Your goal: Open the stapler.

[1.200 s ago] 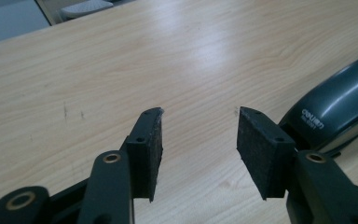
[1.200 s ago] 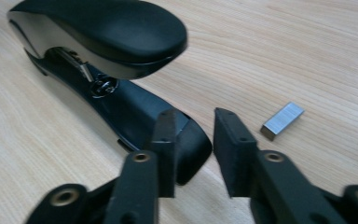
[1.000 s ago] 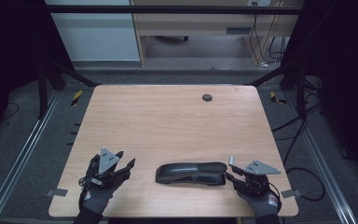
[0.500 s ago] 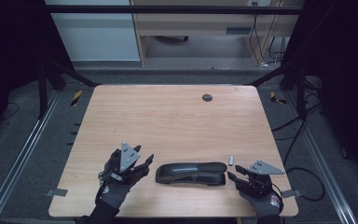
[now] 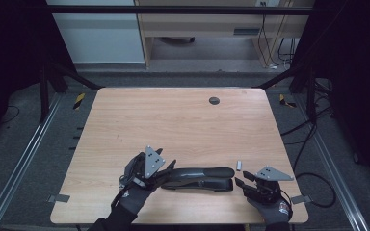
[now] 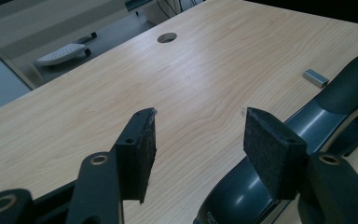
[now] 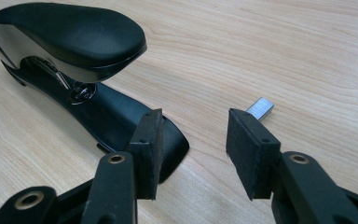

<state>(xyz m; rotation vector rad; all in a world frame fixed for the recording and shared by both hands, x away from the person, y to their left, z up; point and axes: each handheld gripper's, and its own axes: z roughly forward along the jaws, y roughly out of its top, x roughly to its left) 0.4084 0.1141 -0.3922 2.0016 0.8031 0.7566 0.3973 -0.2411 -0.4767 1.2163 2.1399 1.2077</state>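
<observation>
though small print on the black stapler (image 6: 242,196) is unreadable, left claw (image 6: 200,140) just widening, empty, right claw (image 7: 193,149) spread, empty

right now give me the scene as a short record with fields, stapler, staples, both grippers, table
stapler: black, lies lengthwise along the table's near edge, between the two grippers
staple strip: small silver block, loose on the wood just beyond the stapler's right end
left gripper: at the stapler's left end, jaws have just been opening, nothing between them
right gripper: near the stapler's right end, jaws open, holds nothing
table: light wood, round dark cable hole near the far edge
</observation>
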